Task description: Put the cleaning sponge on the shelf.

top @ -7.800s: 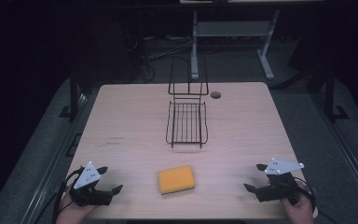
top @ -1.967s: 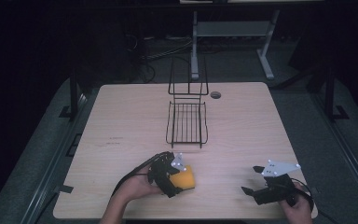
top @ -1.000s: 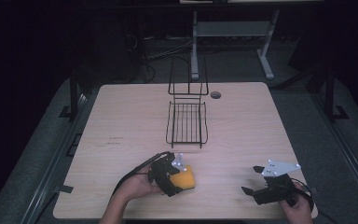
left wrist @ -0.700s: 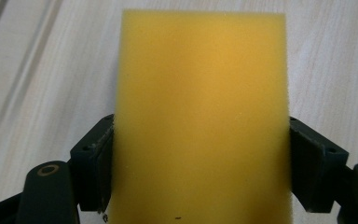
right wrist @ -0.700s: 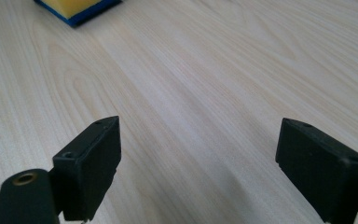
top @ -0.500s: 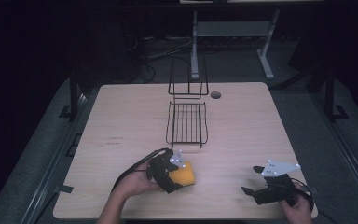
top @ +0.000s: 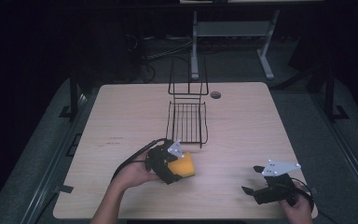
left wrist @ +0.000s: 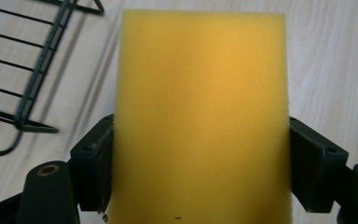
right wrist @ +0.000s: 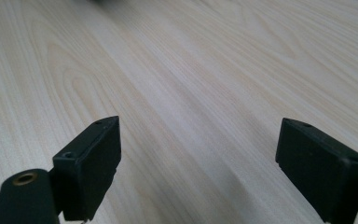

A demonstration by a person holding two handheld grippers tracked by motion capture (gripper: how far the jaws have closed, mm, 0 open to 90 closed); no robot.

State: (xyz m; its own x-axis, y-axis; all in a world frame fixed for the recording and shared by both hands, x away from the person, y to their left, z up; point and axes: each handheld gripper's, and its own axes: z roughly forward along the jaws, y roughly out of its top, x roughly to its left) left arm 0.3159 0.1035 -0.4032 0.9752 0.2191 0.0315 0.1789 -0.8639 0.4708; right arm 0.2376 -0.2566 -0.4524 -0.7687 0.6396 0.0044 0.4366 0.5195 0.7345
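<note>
Wooden table: sponge pinched between left gripper jaws, seemingly lifted.

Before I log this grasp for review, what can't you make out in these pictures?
- Sponge: its near end runs off the bottom edge of the left gripper view, and its underside is hidden.
- Rack: cut off by the left and top edges in the left gripper view.
- Left gripper: in the high view its fingers are hidden by its own body and the sponge.
- Dark floor beyond the table: too dim in the high view.
</note>
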